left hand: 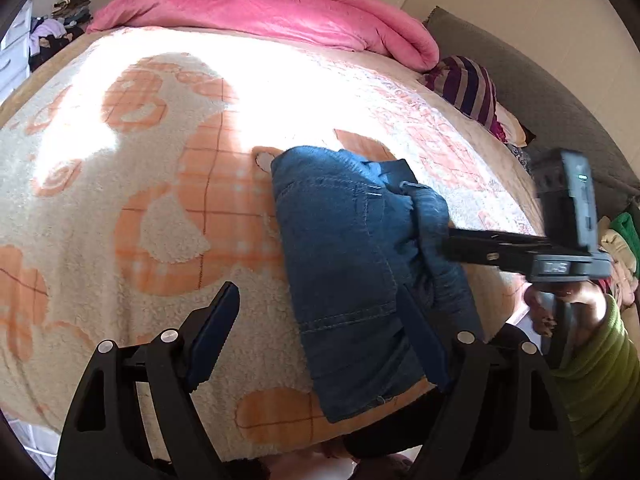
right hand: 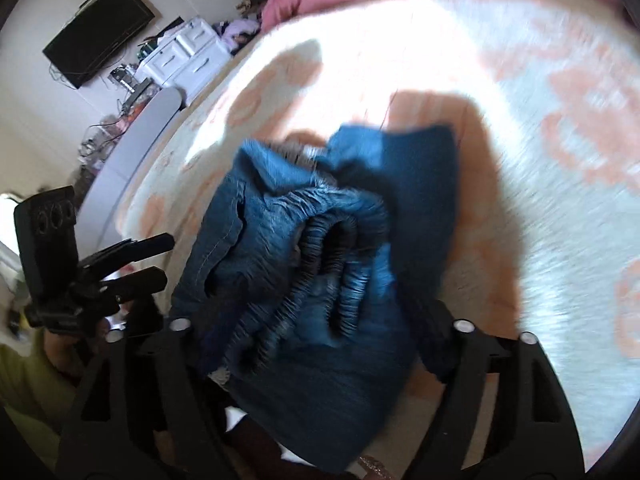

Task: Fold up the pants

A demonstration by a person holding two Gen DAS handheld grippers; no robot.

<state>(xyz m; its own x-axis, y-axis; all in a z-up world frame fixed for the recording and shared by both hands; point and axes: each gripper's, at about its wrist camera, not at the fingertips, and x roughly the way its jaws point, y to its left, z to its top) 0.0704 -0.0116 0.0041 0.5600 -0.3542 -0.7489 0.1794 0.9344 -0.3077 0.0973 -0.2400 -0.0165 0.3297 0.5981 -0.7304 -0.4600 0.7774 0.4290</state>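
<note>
Blue denim pants [left hand: 344,264] lie folded into a compact bundle on the bed's fleecy cream and orange blanket [left hand: 160,208], near its front right edge. My left gripper [left hand: 316,340] is open and empty, its right finger over the pants' near edge. My right gripper [left hand: 452,244] reaches in from the right against the bunched waistband. In the right wrist view the pants [right hand: 320,248] fill the space between my right gripper's wide-apart fingers [right hand: 320,344], waistband elastic crumpled on top. The left gripper [right hand: 156,258] shows at the left, apart from the pants.
A pink duvet [left hand: 272,12] is piled along the far end of the bed. A striped purple cushion [left hand: 468,88] lies at the right edge. A white dresser [right hand: 188,56] and a wall television [right hand: 100,36] stand beyond the bed's left side.
</note>
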